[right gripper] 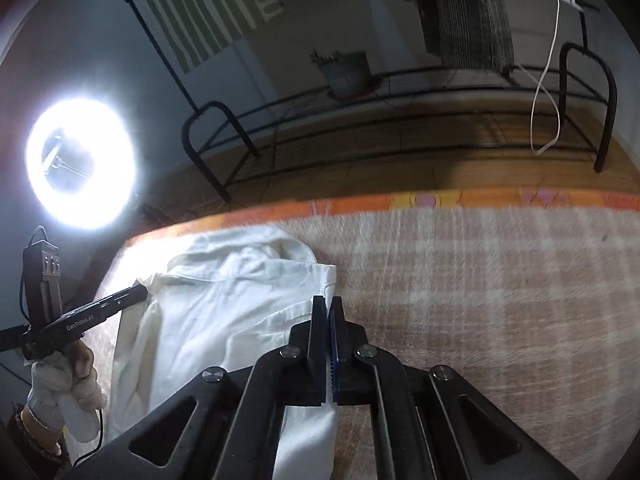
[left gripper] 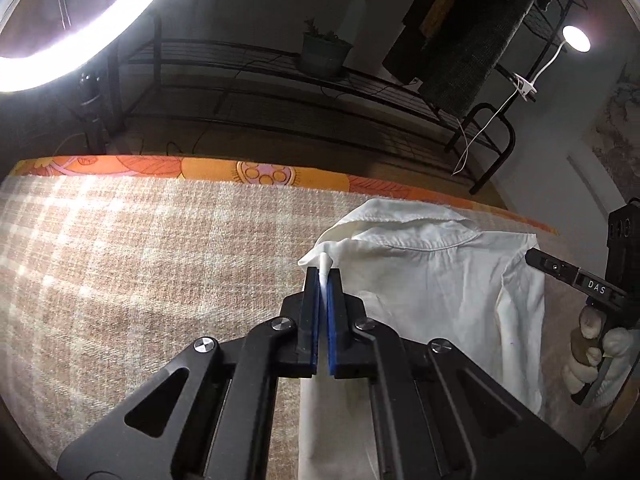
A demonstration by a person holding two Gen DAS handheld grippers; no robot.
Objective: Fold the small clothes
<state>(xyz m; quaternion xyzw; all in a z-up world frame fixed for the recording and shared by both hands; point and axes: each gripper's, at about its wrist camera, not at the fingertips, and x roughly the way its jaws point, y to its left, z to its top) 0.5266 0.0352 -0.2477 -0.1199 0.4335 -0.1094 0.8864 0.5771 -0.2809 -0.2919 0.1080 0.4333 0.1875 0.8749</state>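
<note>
A small white collared shirt (left gripper: 432, 276) lies on a beige plaid cloth (left gripper: 140, 248), collar toward the far edge. My left gripper (left gripper: 322, 274) is shut on the shirt's left edge near the collar; a pinch of white fabric shows between its blue pads. The right gripper (left gripper: 560, 270) reaches the shirt's right shoulder in this view. In the right wrist view, my right gripper (right gripper: 327, 304) is shut on the shirt's (right gripper: 224, 304) right edge. The left gripper (right gripper: 132, 294) shows there at the shirt's other shoulder.
An orange patterned sheet (left gripper: 256, 170) borders the table's far edge. Beyond it stand a black metal rack (left gripper: 280, 92), a potted plant (left gripper: 324, 50) and a bright ring light (right gripper: 80, 160). Plaid cloth (right gripper: 500, 300) stretches to the right of the shirt.
</note>
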